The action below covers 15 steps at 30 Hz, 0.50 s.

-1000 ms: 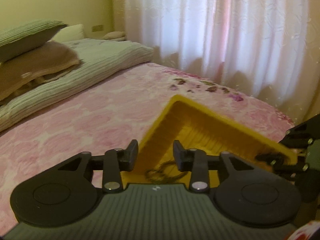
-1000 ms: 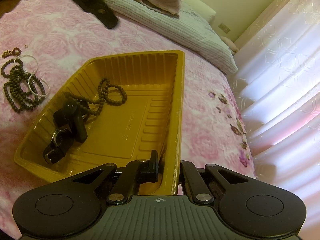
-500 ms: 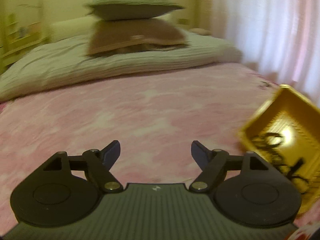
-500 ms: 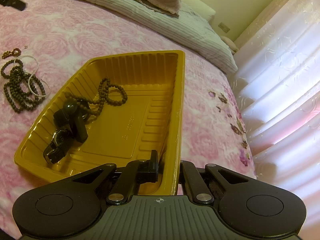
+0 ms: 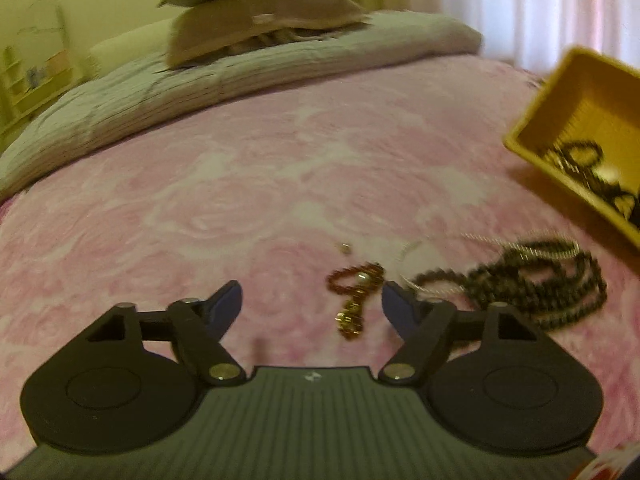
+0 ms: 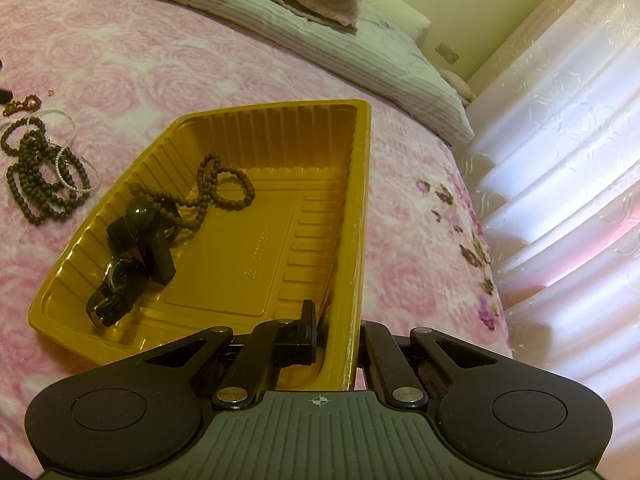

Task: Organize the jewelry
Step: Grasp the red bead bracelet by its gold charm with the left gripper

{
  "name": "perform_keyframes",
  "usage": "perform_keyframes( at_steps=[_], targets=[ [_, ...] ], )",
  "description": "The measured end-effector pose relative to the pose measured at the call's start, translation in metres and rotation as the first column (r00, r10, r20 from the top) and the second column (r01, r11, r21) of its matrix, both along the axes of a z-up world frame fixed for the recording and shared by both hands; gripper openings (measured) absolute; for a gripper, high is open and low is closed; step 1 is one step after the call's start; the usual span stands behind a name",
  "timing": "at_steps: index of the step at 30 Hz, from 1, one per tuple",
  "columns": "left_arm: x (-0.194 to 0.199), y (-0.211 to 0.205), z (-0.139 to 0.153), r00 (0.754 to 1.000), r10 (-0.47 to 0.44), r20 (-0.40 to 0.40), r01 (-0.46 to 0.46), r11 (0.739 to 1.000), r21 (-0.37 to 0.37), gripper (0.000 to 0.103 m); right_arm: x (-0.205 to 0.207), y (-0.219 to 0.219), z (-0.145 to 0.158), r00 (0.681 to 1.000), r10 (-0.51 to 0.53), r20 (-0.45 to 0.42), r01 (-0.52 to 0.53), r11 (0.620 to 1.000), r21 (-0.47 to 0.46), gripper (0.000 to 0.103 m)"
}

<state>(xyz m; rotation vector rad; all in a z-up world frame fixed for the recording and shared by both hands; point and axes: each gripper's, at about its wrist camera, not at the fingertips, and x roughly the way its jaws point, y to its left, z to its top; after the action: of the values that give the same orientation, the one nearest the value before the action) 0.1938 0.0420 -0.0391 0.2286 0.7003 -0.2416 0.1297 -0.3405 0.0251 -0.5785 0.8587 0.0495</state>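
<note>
A yellow plastic tray [image 6: 280, 128] lies on the pink bedspread. It holds a dark bead necklace [image 6: 224, 192], a black watch [image 6: 116, 280] and a black clip-like piece [image 6: 152, 240]. My right gripper [image 6: 338, 332] is shut on the tray's near right wall. Left of the tray lie a pile of dark bead strands [image 6: 36, 176], a white pearl strand [image 6: 68, 160] and a red bead bracelet [image 6: 22, 104]. In the left wrist view my left gripper [image 5: 311, 296] hovers low over the red bracelet [image 5: 354, 280]. Its jaws are wide and closing, with the bracelet between them, untouched.
The tray [image 5: 560, 96] shows at the upper right of the left wrist view, with the dark bead pile [image 5: 532, 280] just right of my left gripper. A tiny loose piece [image 5: 345, 247] lies beyond the bracelet. Stacked pillows [image 5: 260, 20] and a folded quilt sit at the bed's head; curtains hang on the right.
My left gripper left the tray, swung left and down to the loose jewelry on the bed, and its jaws opened wide. The right gripper and tray stayed put.
</note>
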Motion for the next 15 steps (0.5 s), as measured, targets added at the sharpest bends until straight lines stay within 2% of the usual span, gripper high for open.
perform_keyframes(
  at_steps=[3,4,6,9,11,15],
  targets=[
    [0.001,-0.005,-0.008,0.999,-0.037,-0.008,0.037,0.999,0.008,0.06,0.0,0.001,0.0,1.0,-0.002,0.0,0.002,1.0,-0.002,0.005],
    [0.002,-0.006,-0.011,0.999,-0.045,-0.018,0.046,0.999,0.008,0.052,0.0,0.001,0.0,1.0,-0.003,-0.001,0.003,1.0,-0.003,0.005],
    [0.005,-0.006,-0.015,0.998,-0.046,-0.036,0.046,0.999,0.002,0.048,0.0,0.002,-0.001,1.0,-0.004,-0.002,0.004,1.0,-0.004,0.004],
    [0.005,-0.002,-0.018,0.997,-0.051,-0.05,0.049,0.998,-0.037,0.036,0.001,0.002,-0.001,1.0,-0.006,-0.003,0.006,1.0,-0.005,0.005],
    [0.005,-0.001,-0.018,0.996,-0.06,-0.061,0.056,0.997,-0.06,0.024,0.001,0.002,-0.001,1.0,-0.008,-0.003,0.008,1.0,-0.006,0.005],
    [0.005,0.0,-0.016,0.994,-0.068,-0.086,0.061,0.994,-0.088,0.009,0.001,0.002,-0.001,1.0,-0.009,-0.001,0.009,1.0,-0.01,0.005]
  ],
)
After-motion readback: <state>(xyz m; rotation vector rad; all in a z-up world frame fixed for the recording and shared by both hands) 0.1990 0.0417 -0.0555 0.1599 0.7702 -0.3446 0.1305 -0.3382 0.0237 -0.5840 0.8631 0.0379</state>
